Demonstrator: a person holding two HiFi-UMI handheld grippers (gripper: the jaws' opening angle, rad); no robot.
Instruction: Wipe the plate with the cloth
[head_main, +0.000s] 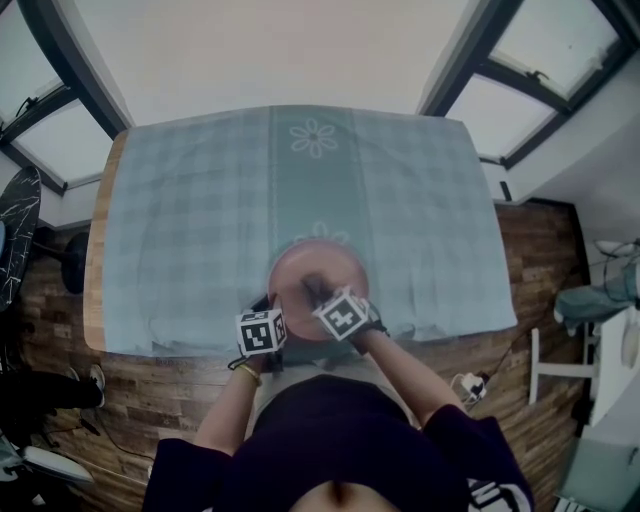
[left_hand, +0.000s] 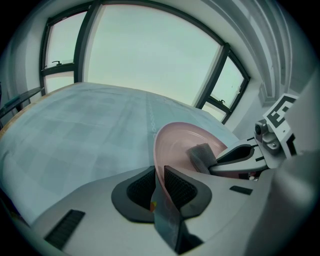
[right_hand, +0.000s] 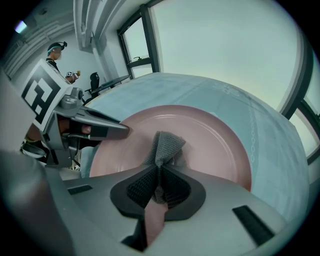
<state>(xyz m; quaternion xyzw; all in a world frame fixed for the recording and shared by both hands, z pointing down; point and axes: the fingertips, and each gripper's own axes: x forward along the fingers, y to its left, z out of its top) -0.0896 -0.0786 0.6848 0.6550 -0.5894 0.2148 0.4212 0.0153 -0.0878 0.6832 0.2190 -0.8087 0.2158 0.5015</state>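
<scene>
On plate (right_hand: 215, 137) | R gripper (right_hand: 159, 176) steep, pinching cloth (right_hand: 165, 145) | L gripper (left_hand: 160, 186) clamps rim

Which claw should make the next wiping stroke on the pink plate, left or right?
Right. The right claw pinches the grey cloth against the plate; the left claw is clamped on the rim, steadying it.

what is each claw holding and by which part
The left claw grips the pink plate by its near rim. The right claw pinches the grey cloth by a bunched fold, its free end against the plate's face.
</scene>
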